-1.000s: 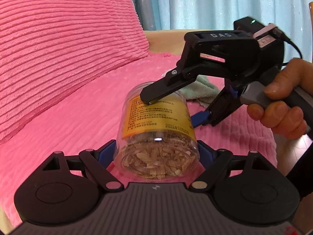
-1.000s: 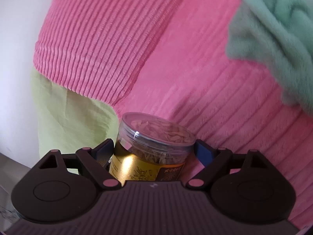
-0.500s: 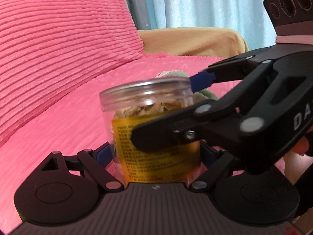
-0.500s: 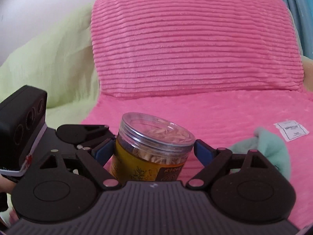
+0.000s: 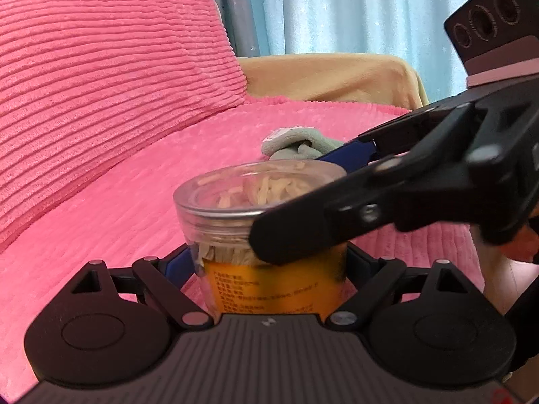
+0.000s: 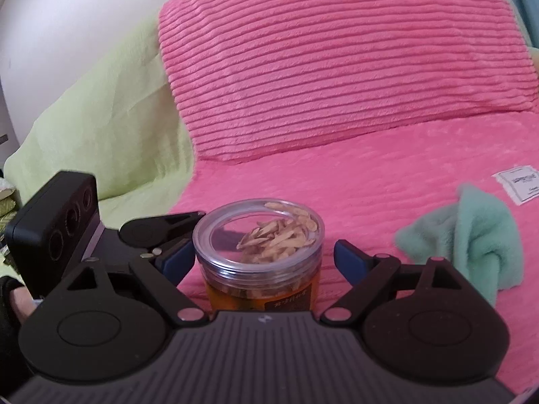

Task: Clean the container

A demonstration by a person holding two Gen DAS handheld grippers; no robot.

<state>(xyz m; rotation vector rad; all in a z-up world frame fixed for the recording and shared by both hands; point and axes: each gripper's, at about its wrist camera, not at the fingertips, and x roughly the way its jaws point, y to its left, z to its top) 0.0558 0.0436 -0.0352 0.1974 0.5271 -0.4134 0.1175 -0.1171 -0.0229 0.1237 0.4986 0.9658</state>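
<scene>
Bedding, wall and curtains around the scene

A large pink ribbed plush cushion (image 6: pixel 337 67) stands propped at the back of a pink fuzzy blanket (image 6: pixel 370 185) that bears a small white sewn-on label (image 6: pixel 518 183) near its right side. To the cushion's left, a pale green sheet (image 6: pixel 111 128) drapes down against a plain white wall (image 6: pixel 67 10). In the left wrist view, a tan fabric-covered rounded form (image 5: pixel 330 77) sits behind the blanket's far edge, with light blue sheer curtains (image 5: pixel 353 10) hanging behind it.
</scene>
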